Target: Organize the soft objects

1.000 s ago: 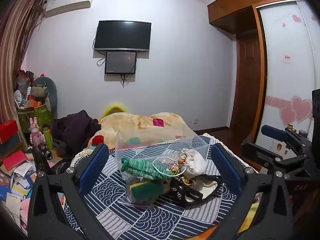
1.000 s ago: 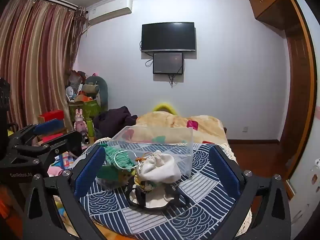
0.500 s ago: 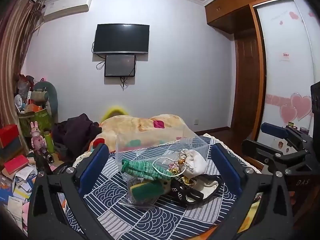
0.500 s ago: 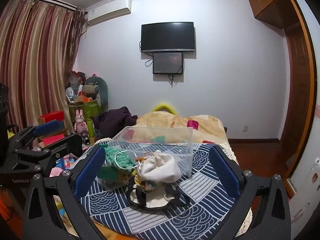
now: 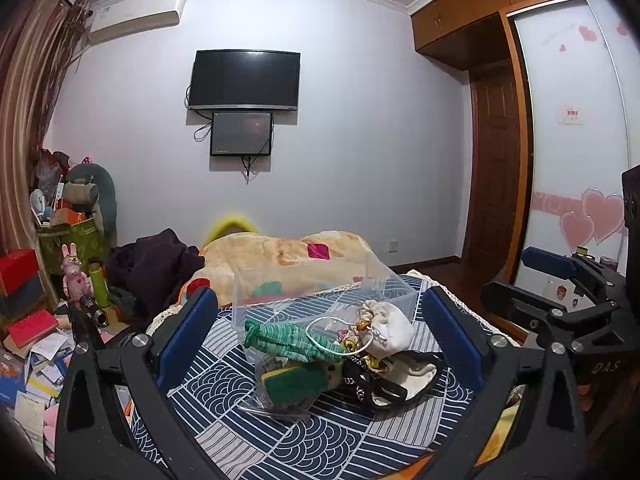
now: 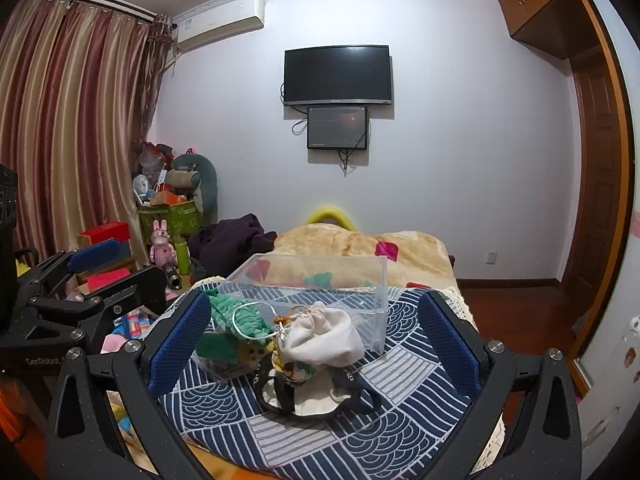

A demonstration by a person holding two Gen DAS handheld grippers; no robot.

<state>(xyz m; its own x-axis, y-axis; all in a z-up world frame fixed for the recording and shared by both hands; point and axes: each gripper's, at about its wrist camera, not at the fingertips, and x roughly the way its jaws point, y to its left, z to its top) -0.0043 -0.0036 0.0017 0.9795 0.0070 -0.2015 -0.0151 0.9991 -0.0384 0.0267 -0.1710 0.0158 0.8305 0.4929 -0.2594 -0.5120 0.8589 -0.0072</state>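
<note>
A pile of soft objects lies on a table with a blue patterned cloth [image 5: 320, 440]: a green knitted piece [image 5: 288, 338], a white drawstring pouch [image 5: 390, 328], a green-yellow sponge in a clear bag [image 5: 288, 386] and a black-trimmed cream item [image 5: 400, 380]. A clear plastic box [image 5: 320, 292] stands just behind them. My left gripper [image 5: 320, 332] is open and empty, short of the pile. My right gripper [image 6: 316, 336] is open and empty, also short of the pile; the pouch [image 6: 324, 336], the knitted piece [image 6: 240, 314] and the box [image 6: 320, 280] show between its fingers.
A bed with a beige blanket [image 6: 360, 248] lies behind the table. Cluttered boxes, toys and books [image 5: 40, 320] fill the left floor. A wardrobe [image 5: 580, 160] and door are at the right. Each gripper shows at the edge of the other's view.
Both grippers have tilted and drifted slightly; the pile and the box have not moved. Both stay open.
</note>
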